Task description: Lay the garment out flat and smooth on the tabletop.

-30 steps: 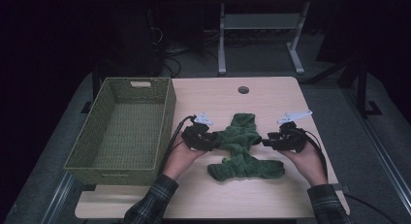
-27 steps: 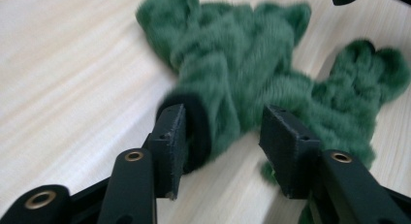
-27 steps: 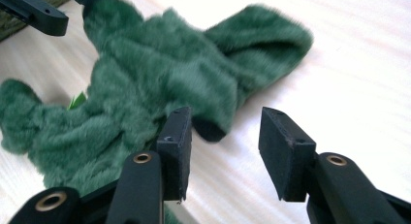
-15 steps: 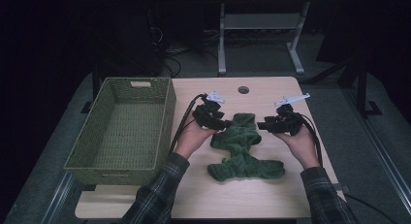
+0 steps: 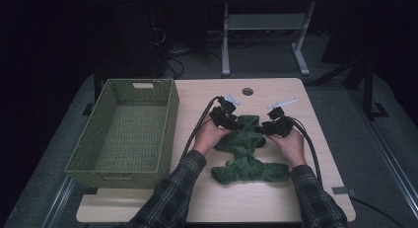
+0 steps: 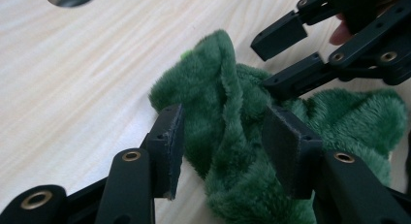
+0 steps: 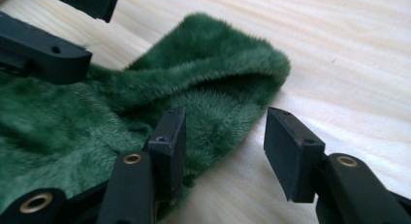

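Both grippers are seen at the far end of a dark green plush cloth [image 5: 246,151] that lies bunched on the pale wooden tabletop [image 5: 276,92]. The left gripper [image 5: 238,123] is held with its jaws partly apart, and in the left gripper view [image 6: 224,146] a raised fold of the green plush is seen between the two pads; the left pad lies against the pile, while whether the right pad presses on it cannot be told. The right gripper [image 5: 262,130] is also held with its jaws apart, having just been opening; in the right gripper view [image 7: 226,144] its left jaw rests at the edge of the cloth [image 7: 194,98] and its right jaw stands over bare wood, so nothing is clamped. The two grippers face each other closely across the cloth's narrow upper end, with their tips near one another.

From there the cloth is spread toward the person, widening into a crosswise band near the front edge of the tabletop. A round cable hole [image 5: 247,91] is seen in the tabletop beyond the grippers. A green woven rectangular basket [image 5: 167,119] stands on the left side of the tabletop, apart from the cloth. Plaid sleeves [image 5: 170,198] are seen entering from the bottom.
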`<state>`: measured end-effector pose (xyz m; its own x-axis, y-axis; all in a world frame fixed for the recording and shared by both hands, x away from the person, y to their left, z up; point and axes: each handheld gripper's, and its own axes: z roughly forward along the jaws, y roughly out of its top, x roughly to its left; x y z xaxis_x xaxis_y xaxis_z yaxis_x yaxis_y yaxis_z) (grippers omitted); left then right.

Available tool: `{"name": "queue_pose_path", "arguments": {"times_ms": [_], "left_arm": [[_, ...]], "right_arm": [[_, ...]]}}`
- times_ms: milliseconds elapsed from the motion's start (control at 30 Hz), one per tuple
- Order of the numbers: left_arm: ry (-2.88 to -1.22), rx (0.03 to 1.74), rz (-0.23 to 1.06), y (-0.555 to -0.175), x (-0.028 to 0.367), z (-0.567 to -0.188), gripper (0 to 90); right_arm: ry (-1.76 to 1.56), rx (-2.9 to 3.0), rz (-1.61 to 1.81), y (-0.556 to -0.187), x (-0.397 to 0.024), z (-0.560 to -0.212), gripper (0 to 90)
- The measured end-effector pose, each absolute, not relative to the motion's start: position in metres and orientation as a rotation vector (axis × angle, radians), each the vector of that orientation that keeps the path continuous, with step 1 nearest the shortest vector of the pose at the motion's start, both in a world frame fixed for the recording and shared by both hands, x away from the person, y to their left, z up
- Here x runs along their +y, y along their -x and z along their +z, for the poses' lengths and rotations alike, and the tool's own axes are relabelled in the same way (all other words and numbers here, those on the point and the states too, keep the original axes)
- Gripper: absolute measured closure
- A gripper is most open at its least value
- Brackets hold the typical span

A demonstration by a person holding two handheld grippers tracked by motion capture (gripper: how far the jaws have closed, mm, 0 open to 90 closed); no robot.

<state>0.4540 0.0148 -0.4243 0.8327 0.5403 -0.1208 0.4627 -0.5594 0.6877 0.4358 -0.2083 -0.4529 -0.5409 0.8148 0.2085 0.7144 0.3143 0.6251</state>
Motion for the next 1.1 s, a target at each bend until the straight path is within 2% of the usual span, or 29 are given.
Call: {"name": "queue_pose_path", "arguments": {"times_ms": [200, 333, 367, 467, 533, 867, 1100], "left_arm": [[-2.306, 0.722, 0.134, -0.452, 0.01, -0.435, 49.9], [-2.36, 0.7, 0.137, -0.45, 0.008, -0.44, 55.1], [-2.369, 0.697, 0.129, -0.45, 0.007, -0.441, 58.9], [-2.393, 0.683, 0.132, -0.449, 0.007, -0.441, 78.7], [-2.398, 0.676, 0.148, -0.448, 0.009, -0.439, 88.3], [-2.327, 0.76, 0.248, -0.449, 0.041, -0.425, 89.9], [-2.293, 0.873, 0.256, -0.458, 0.063, -0.442, 90.0]], "right_arm": [[-1.382, 2.435, 0.938, -0.435, -0.199, -0.463, 55.0], [-1.323, 2.406, 0.907, -0.431, -0.197, -0.464, 65.5], [-1.336, 2.407, 0.905, -0.429, -0.196, -0.464, 69.4], [-1.336, 2.421, 0.926, -0.43, -0.198, -0.464, 81.4], [-1.34, 2.43, 0.929, -0.431, -0.199, -0.464, 85.6], [-1.346, 2.386, 0.936, -0.428, -0.205, -0.455, 88.0], [-1.375, 2.348, 0.954, -0.429, -0.213, -0.454, 88.1]]}}
